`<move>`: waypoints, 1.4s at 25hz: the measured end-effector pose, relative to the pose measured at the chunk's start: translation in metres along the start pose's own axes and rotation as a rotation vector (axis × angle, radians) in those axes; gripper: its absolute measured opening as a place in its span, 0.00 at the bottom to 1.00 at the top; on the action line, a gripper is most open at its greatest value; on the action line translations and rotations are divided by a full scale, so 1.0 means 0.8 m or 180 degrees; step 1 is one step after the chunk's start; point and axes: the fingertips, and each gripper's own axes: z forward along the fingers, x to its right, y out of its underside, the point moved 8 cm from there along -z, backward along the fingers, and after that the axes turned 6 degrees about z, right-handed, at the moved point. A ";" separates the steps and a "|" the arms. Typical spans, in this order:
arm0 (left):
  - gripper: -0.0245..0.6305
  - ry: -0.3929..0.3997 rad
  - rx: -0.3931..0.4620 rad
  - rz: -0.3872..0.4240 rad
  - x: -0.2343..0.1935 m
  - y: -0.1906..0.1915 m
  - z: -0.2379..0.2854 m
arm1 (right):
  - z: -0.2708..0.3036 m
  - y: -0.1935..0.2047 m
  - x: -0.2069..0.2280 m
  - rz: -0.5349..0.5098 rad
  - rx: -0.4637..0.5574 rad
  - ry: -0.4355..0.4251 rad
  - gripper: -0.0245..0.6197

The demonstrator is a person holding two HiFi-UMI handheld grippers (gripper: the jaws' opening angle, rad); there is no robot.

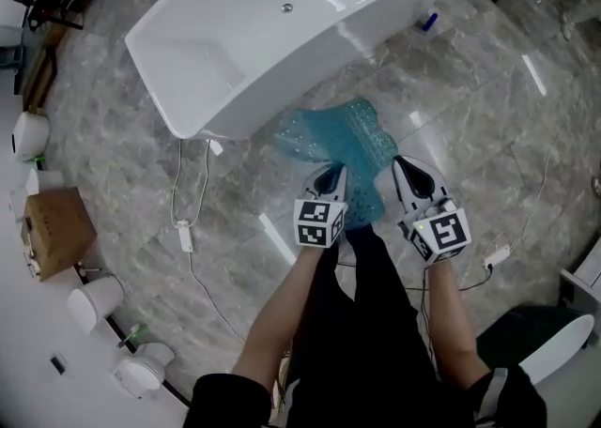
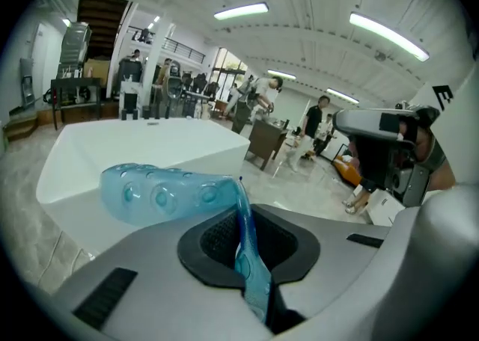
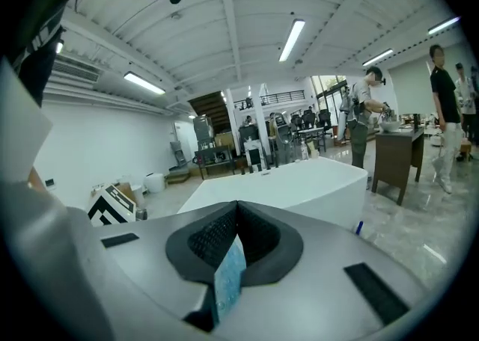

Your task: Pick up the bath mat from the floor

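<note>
- While pinched from both sides, the teal bath mat (image 1: 349, 146) droops toward the white bathtub (image 1: 282, 37).
- Clamping it: left gripper (image 1: 330, 175) on the left edge, right gripper (image 1: 405, 169) on the right.

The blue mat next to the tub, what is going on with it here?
A person by the tub holds a gripper in each hand. The left gripper and the right gripper are each shut on the mat's near edge. The mat hangs from them toward the floor; whether its far end touches it cannot be told.
</note>
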 end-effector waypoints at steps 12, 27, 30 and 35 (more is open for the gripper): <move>0.09 0.0178 0.0771 0.0799 -0.003 -0.139 -0.167 | -0.046 -0.098 -0.093 -0.0092 0.0451 0.0277 0.06; 0.09 0.0040 0.1488 0.1252 -0.045 -0.268 -0.376 | -0.082 -0.242 -0.212 -0.0433 0.0849 -0.0047 0.06; 0.09 0.0007 0.1526 0.1322 -0.058 -0.275 -0.404 | -0.077 -0.252 -0.233 -0.0502 0.0893 -0.0079 0.06; 0.09 -0.0009 0.1587 0.1378 -0.065 -0.281 -0.427 | -0.068 -0.258 -0.251 -0.0517 0.0905 -0.0116 0.06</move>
